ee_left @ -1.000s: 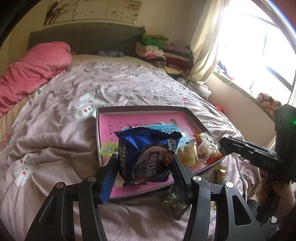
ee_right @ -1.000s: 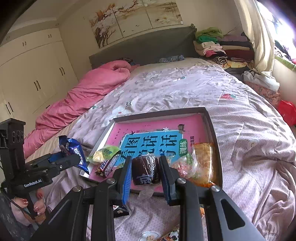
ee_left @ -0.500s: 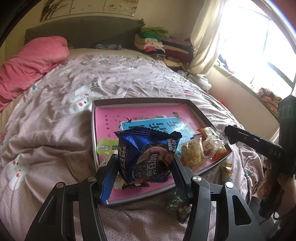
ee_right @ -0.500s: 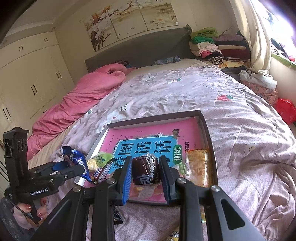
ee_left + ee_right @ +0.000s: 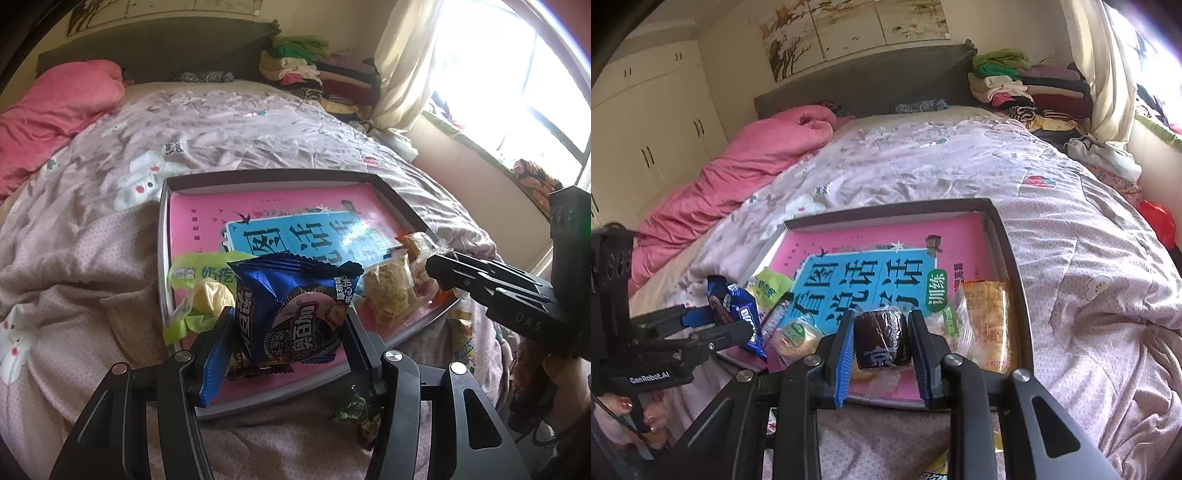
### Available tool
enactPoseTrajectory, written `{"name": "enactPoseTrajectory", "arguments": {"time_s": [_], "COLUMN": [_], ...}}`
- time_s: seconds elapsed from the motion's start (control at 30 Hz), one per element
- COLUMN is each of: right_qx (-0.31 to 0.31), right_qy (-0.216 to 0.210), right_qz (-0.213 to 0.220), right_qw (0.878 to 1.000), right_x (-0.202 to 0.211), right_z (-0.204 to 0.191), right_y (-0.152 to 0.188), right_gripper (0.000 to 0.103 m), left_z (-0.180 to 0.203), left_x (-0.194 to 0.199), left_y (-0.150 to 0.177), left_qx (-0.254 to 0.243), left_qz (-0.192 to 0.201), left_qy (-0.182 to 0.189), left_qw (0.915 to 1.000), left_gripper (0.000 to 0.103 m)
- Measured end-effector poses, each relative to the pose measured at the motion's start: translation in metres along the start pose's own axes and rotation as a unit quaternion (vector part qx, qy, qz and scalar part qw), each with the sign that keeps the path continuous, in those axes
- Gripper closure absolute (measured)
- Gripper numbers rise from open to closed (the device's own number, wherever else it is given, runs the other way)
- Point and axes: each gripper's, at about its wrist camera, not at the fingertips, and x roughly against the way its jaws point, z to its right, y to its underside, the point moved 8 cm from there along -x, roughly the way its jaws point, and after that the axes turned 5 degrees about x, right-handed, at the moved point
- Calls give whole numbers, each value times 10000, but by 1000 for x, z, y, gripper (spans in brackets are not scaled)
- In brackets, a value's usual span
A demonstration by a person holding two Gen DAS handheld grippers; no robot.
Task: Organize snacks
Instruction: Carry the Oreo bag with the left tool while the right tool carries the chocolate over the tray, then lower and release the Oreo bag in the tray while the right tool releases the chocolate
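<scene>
My left gripper (image 5: 290, 332) is shut on a blue Oreo packet (image 5: 295, 310) and holds it over the near left corner of a shallow box (image 5: 266, 176) with a pink and blue book in it. My right gripper (image 5: 881, 338) is shut on a dark brown wrapped cake (image 5: 881, 341) over the box's (image 5: 1004, 236) near edge. In the box lie a green packet (image 5: 195, 284), clear bags of yellow snacks (image 5: 391, 288) and an orange packet (image 5: 990, 321). The left gripper with the Oreo packet (image 5: 738, 314) shows at the left of the right wrist view.
The box sits on a bed with a pale lilac quilt (image 5: 1089, 229). A pink blanket (image 5: 746, 166) lies at the far left. Folded clothes (image 5: 1015, 85) are stacked by the headboard. Loose snack packets (image 5: 358, 413) lie on the quilt before the box.
Both grippers have moved forward and lower toward the box, each still holding its snack. The box now looks larger and nearer in both views.
</scene>
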Motion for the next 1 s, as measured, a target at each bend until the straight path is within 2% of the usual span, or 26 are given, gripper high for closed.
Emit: {"name": "enactPoseTrajectory", "arguments": {"time_s": [0.4, 1.0], "right_qx": [508, 465], "right_qy": [257, 212], "right_qz": [-80, -128], "right_qw": [9983, 9986], "right_x": [-15, -13], "right_z": [-13, -12], "right_y": [9, 16], "right_gripper": [74, 74], "left_z": [1, -1], "left_x": [-9, -10], "left_y": [4, 6], "left_qx": [-29, 56], "left_qz": [-161, -226], "left_qy": [47, 120], "left_qw": [9999, 9997], "left_gripper": [45, 43]}}
